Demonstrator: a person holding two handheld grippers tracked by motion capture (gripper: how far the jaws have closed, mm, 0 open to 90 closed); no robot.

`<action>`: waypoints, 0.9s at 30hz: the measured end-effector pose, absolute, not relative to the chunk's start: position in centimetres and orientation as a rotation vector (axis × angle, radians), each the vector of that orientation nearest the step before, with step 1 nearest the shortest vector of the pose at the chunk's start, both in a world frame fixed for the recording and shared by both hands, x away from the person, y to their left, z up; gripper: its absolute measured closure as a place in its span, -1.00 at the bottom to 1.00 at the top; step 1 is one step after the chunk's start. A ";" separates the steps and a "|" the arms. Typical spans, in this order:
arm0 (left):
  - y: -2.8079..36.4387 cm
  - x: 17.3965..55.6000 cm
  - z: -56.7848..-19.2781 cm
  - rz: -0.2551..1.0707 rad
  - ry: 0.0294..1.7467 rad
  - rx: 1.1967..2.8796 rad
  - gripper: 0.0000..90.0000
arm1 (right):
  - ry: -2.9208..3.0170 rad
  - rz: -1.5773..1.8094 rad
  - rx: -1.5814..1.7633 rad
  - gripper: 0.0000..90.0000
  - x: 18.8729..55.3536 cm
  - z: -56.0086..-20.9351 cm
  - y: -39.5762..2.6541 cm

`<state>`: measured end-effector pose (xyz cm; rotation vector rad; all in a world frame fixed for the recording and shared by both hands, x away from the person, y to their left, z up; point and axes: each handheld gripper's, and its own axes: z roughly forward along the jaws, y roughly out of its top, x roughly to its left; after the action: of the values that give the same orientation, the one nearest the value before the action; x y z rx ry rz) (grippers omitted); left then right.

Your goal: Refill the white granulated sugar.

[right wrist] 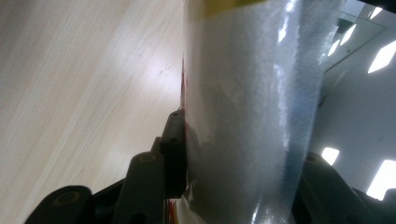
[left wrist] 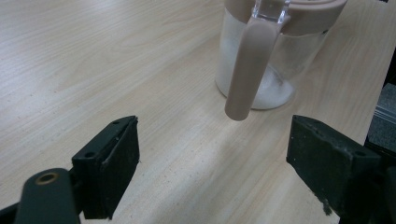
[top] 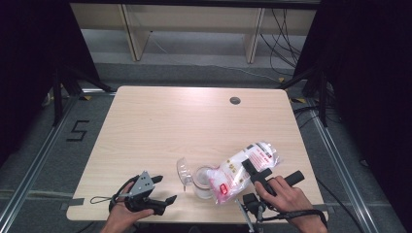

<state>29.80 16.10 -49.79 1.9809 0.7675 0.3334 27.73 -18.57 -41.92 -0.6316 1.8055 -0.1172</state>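
Note:
A clear bag of white granules with red print (top: 245, 167) is tilted, its lower end over a glass jar (top: 204, 183) near the table's front edge. My right gripper (top: 253, 169) is shut on the bag's upper part. In the right gripper view the bag (right wrist: 252, 116) is pressed between the jaws, with one finger (right wrist: 173, 149) against it. The jar's clear lid (top: 183, 171) stands flipped open to the left. My left gripper (top: 166, 189) rests open at the front left, pointing toward the jar (left wrist: 271, 74). A beige strap (left wrist: 247, 70) hangs down the jar's side.
The wooden table (top: 170, 126) has a round cable hole (top: 235, 100) at the back right. Wooden shelf legs (top: 136, 34) stand on the floor beyond it. Black stands flank both sides. Both hands sit at the table's front edge.

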 end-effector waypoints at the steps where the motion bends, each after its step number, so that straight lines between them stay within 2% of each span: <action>1: 16.2 29.8 -49.7 0.343 0.756 2.001 -0.63 | 1.805 -0.118 -0.631 0.39 27.7 -41.9 -18.6; 27: 16.2 29.9 -49.7 0.336 0.752 1.983 -0.63 | 1.799 -0.137 -0.636 0.42 27.5 -41.9 -18.3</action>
<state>29.90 16.21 -49.71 1.9833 0.7523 0.3361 27.54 -18.33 -41.90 -0.6359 1.7993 -0.1369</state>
